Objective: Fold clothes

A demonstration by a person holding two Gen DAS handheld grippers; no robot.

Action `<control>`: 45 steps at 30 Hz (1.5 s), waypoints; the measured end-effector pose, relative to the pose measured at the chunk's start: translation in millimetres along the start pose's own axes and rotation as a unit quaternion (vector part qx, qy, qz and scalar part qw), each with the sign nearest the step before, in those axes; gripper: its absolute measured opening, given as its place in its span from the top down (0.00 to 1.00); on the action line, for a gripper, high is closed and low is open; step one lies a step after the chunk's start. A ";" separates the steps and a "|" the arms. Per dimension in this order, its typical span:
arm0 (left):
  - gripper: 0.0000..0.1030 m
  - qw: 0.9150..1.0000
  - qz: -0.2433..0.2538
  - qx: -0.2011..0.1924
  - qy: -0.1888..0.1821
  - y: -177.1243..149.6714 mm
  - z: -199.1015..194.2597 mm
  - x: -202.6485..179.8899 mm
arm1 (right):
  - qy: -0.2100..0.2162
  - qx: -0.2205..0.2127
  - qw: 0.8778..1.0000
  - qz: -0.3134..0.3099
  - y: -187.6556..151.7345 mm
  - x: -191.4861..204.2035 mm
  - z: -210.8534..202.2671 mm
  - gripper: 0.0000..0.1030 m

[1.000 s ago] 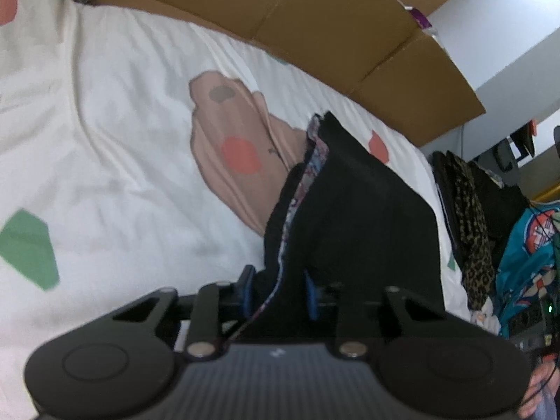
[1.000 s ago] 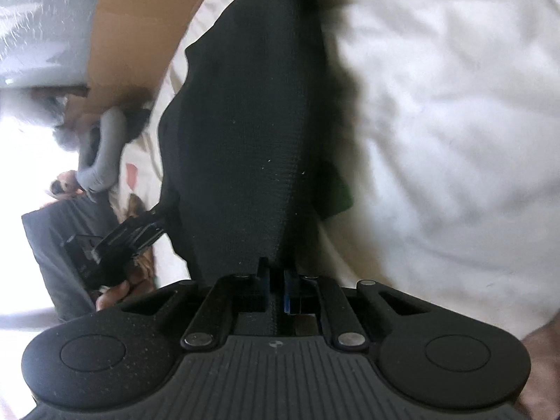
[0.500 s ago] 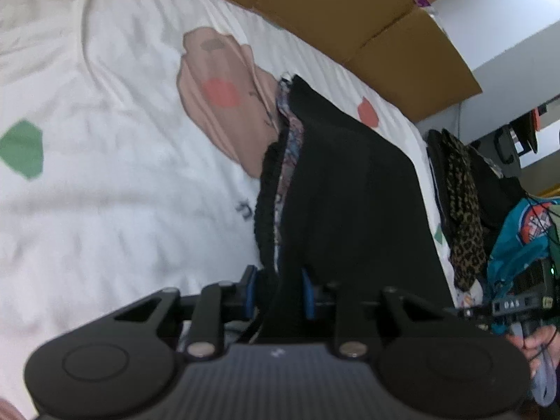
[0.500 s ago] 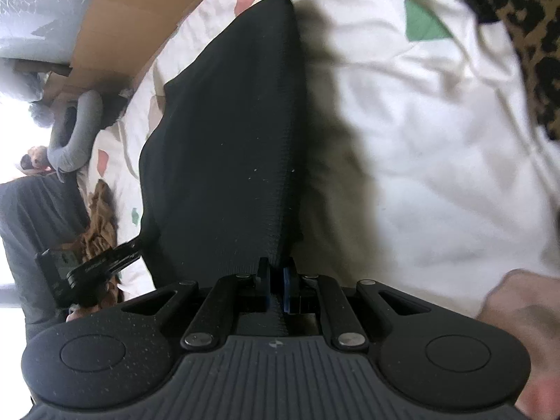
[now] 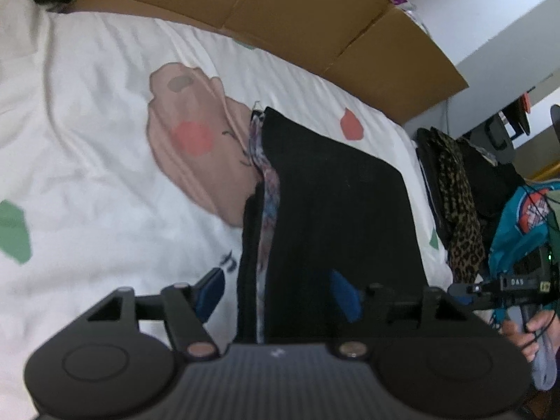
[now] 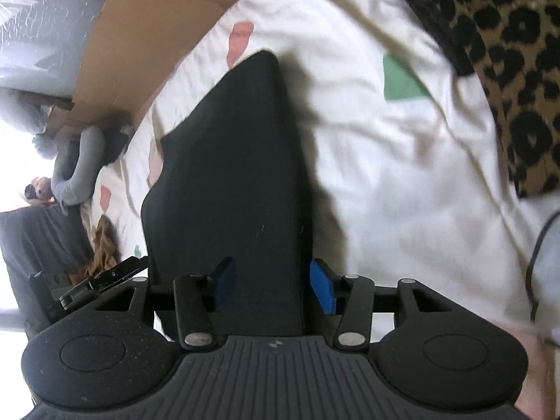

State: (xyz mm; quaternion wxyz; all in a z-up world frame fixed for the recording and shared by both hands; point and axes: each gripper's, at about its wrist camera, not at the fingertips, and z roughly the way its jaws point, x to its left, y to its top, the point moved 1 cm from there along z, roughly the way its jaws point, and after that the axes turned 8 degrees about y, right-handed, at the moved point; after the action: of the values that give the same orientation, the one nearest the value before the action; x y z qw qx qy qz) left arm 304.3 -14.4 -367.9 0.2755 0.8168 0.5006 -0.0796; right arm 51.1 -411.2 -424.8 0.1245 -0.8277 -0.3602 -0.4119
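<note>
Black folded garment (image 5: 336,210) on white sheet (image 5: 87,161), both tools just opened

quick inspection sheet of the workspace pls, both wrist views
surface: white bedsheet with coloured patches, creased
job's things: black garment folded flat on the sheet, a patterned edge along its side
clutter: leopard-print cloth and teal garment piled beside it
grippers: left gripper and right gripper have just been opening; garment lies between the pads, not pinched
cables: thin dark cables by the teal garment
surroundings: cardboard along the far edge
</note>
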 end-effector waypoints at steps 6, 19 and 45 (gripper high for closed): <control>0.25 1.000 -0.019 -0.006 -0.007 18.0 18.0 3.4 | 0.010 -0.027 1.000 -0.007 20.5 -3.7 12.4 0.47; 0.23 0.998 -0.053 0.009 -0.038 28.7 54.5 3.5 | 0.032 -0.034 0.999 -0.006 42.8 -13.6 42.8 0.46; 0.25 0.994 -0.086 -0.001 -0.072 26.6 60.5 14.4 | 0.053 -0.045 0.997 -0.031 58.6 -10.7 65.3 0.66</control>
State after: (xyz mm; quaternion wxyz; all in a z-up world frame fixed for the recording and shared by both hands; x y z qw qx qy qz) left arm 343.0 -44.5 -414.5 0.3038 0.7627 0.5480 -0.1606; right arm 126.5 -425.2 -468.8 0.0934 -0.7981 -0.3598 -0.4742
